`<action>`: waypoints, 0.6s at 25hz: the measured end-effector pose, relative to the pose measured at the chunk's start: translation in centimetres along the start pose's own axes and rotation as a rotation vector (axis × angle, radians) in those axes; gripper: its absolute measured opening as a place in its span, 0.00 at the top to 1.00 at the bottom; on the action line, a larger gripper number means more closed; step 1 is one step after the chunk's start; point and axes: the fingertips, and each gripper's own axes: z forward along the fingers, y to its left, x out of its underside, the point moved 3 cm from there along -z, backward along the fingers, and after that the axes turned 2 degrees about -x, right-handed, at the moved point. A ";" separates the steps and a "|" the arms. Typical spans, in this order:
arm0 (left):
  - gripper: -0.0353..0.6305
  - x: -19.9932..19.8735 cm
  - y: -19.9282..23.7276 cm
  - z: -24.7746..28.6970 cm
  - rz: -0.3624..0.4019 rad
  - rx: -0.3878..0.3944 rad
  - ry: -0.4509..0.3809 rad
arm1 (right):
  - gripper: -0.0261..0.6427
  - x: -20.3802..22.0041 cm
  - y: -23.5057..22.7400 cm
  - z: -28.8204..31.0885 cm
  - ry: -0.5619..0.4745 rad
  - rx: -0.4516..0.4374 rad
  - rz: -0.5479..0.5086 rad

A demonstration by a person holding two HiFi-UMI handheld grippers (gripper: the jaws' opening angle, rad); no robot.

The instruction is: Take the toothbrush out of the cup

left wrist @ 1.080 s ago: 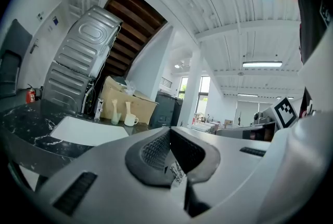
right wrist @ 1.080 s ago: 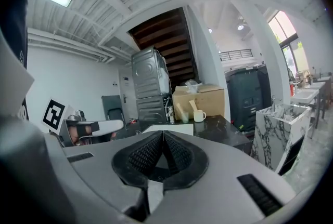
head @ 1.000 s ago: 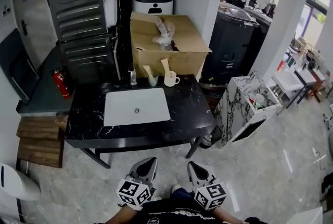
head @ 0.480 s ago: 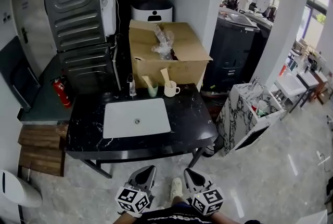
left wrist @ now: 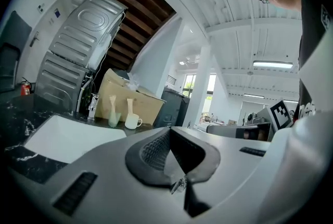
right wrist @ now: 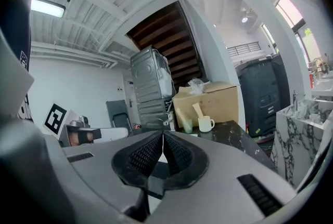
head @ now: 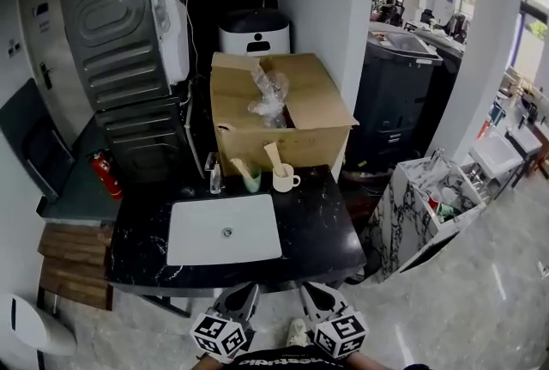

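Approach step, no contact yet. Both grippers are low at 6 o'clock in the head view, side by side just short of the counter's (head: 319,227) near edge. Left gripper (head: 243,295): jaws pressed together, nothing between them. Right gripper (head: 313,295): same, shut and empty. Past them is the white sink (head: 225,228), set in the black counter. At the sink's far edge, 12 o'clock from the grippers, a green cup (head: 250,181) and a white mug (head: 283,180) stand side by side against the box (head: 287,115), with a small bottle (head: 214,176) at 9 o'clock of them. A pale toothbrush (head: 272,155) leans out of the mug toward 11 o'clock, and a similar pale stick (head: 240,166) stands in the green cup. I can't tell which one the task means; the mug looks likelier. My read on the next move: close the remaining gap, reach across the sink, open one gripper and pinch the handle above the rim, and maybe steady the mug with the other since it looks light. Versus the earlier frames: the counter sits nearer and lower in the head view, its front edge now almost meets the grippers, and the floor strip between them is nearly gone. Jaws unchanged, cups unmoved.
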 end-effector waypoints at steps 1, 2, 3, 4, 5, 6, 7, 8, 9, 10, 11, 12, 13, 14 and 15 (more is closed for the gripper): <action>0.92 -0.5 0.2 1.4 -0.005 0.004 -0.006 | 0.90 -0.7 -1.1 0.9 -0.006 -0.008 -0.001; 0.92 -1.0 0.4 2.9 -0.009 0.007 -0.014 | 0.90 -1.4 -2.2 1.7 -0.012 -0.015 -0.004; 0.92 -1.6 0.6 4.4 -0.008 0.009 -0.021 | 0.90 -2.1 -3.4 2.5 -0.018 -0.021 -0.006; 0.92 -2.1 0.9 5.8 -0.005 0.009 -0.027 | 0.90 -2.8 -4.5 3.3 -0.023 -0.026 -0.007; 0.92 -2.5 1.1 7.2 -0.001 0.008 -0.030 | 0.90 -3.3 -5.6 4.0 -0.027 -0.029 -0.005; 0.92 -2.9 1.2 8.5 0.003 0.009 -0.032 | 0.90 -3.8 -6.7 4.7 -0.031 -0.030 -0.002; 0.92 -3.1 1.4 9.8 0.007 0.009 -0.032 | 0.90 -4.2 -7.8 5.3 -0.034 -0.031 0.001; 0.92 -3.4 1.5 10.9 0.010 0.010 -0.032 | 0.90 -4.5 -8.8 5.8 -0.035 -0.033 0.006; 0.92 -3.6 1.6 11.8 0.014 0.007 -0.034 | 0.90 -4.7 -9.7 6.3 -0.035 -0.034 0.011; 0.92 -3.9 1.7 12.5 0.020 0.003 -0.038 | 0.90 -4.9 -10.5 6.7 -0.034 -0.036 0.016; 0.92 -4.3 1.8 13.1 0.026 -0.003 -0.045 | 0.90 -5.1 -11.2 7.1 -0.033 -0.037 0.021; 0.92 -4.5 1.9 13.5 0.032 -0.011 -0.050 | 0.90 -5.3 -11.9 7.6 -0.031 -0.038 0.026; 0.92 -4.7 2.2 13.9 0.038 -0.019 -0.051 | 0.90 -5.4 -12.5 8.1 -0.028 -0.036 0.031; 0.92 -4.8 2.5 14.2 0.044 -0.027 -0.048 | 0.90 -5.5 -13.0 8.6 -0.026 -0.034 0.038; 0.92 -4.9 2.9 14.5 0.048 -0.036 -0.042 | 0.90 -5.5 -13.4 9.0 -0.023 -0.031 0.044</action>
